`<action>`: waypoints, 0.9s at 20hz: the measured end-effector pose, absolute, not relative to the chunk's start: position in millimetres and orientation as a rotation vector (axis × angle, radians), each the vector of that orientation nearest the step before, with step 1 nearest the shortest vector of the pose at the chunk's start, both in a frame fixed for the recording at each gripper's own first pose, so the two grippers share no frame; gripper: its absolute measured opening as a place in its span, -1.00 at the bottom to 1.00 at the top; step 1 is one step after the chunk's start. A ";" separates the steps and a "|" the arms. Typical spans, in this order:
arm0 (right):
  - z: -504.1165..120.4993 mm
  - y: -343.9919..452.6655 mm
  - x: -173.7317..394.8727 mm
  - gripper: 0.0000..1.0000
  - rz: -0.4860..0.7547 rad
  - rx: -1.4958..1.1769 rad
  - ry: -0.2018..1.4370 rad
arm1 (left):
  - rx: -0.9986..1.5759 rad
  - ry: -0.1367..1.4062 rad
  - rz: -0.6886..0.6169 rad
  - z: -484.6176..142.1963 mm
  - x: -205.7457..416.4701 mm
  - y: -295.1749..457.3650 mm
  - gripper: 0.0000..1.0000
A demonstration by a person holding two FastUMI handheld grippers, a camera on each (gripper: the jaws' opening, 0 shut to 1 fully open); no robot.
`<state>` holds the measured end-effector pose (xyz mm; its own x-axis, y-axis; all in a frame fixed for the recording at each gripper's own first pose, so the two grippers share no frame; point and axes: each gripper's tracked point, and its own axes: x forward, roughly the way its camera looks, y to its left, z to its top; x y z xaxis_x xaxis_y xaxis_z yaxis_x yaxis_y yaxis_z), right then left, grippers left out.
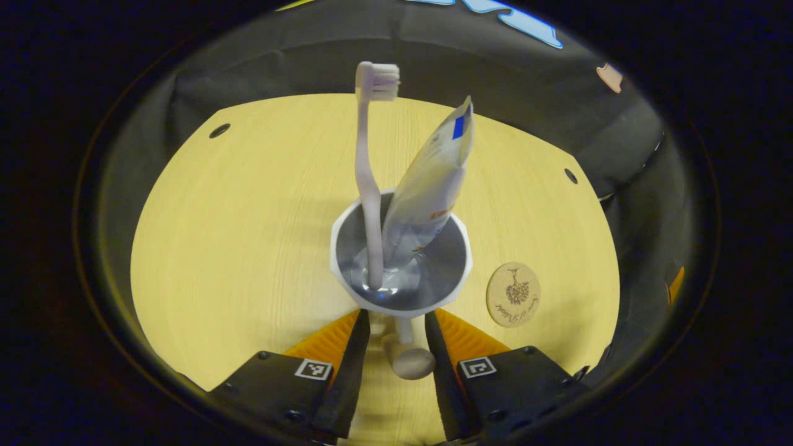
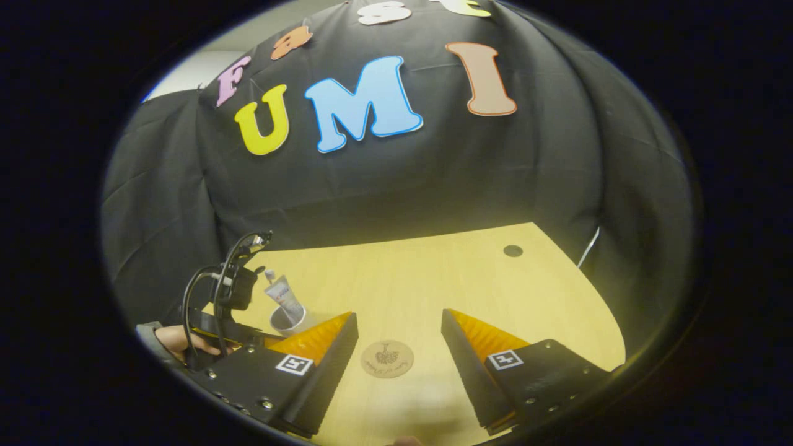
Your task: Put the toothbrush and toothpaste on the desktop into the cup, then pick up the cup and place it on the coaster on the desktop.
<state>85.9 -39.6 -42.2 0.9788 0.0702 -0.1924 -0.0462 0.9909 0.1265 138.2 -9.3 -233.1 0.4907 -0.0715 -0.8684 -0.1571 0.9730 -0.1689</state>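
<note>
Already the left gripper [image 1: 396, 337] has its jaws astride the cup's handle [image 1: 406, 353], though whether both fingers press on it I cannot tell. Just ahead, the cup [image 1: 401, 257] holds the toothbrush [image 1: 370, 186] and toothpaste [image 1: 427, 192] upright. The coaster [image 1: 513, 294] lies near, to the cup's right on the desktop [image 1: 248, 248], so the carry should go rightward. The right gripper [image 2: 396, 347] hangs open and idle above the coaster.

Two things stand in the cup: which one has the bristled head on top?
The toothbrush, the thin stalk on the left inside the cup in the left gripper view. The toothpaste tube beside it is flat and wide, ending in a crimped edge.
</note>
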 end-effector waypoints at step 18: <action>-51.7 -45.6 71.4 0.74 0.054 0.138 0.233 | -0.106 1.002 0.086 -233.6 140.6 -4.0 -0.42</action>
<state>71.4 -45.6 -51.7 0.9717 0.0695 -0.2260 -0.0377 0.9891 0.1423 140.6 -4.0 -233.6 0.5363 0.0230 -0.8437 -0.1208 0.9914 -0.0498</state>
